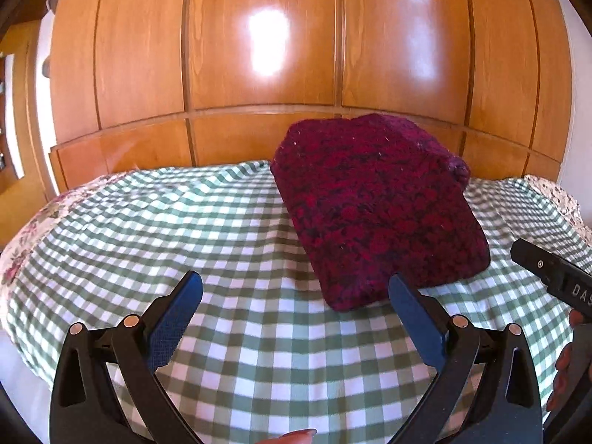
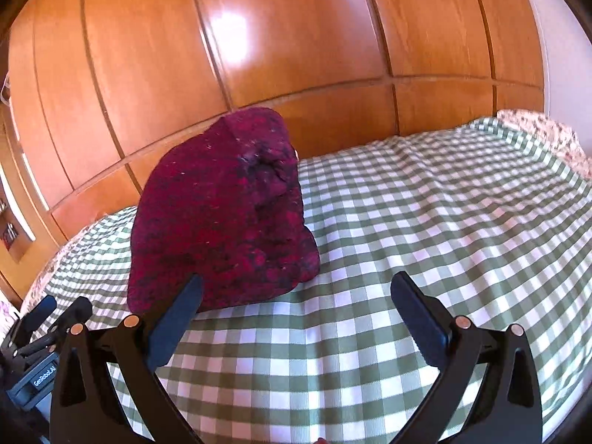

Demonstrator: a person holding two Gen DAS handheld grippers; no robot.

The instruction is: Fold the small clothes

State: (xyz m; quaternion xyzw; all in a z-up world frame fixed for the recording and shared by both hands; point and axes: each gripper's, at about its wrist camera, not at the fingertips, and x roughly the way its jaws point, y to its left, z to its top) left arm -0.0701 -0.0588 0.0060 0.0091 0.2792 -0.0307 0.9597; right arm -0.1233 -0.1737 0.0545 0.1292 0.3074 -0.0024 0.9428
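Both tongs stood spread and empty: left gripper (image 1: pixel 296 296), right gripper (image 2: pixel 296 296). Crimson knitted garment (image 1: pixel 377 203) lay as a compact bundle on the green checked cloth (image 1: pixel 185 229), just ahead of the left tongs' right finger and the right tongs' left finger. Judged soft, thick, light, non-slippery; best pinched at the near edge.

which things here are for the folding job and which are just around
For the job:
dark red knitted garment, folded into a bundle
left tongs, open
right tongs, open

Just around:
green and white checked bedcover
glossy wooden wardrobe panels
floral bedding
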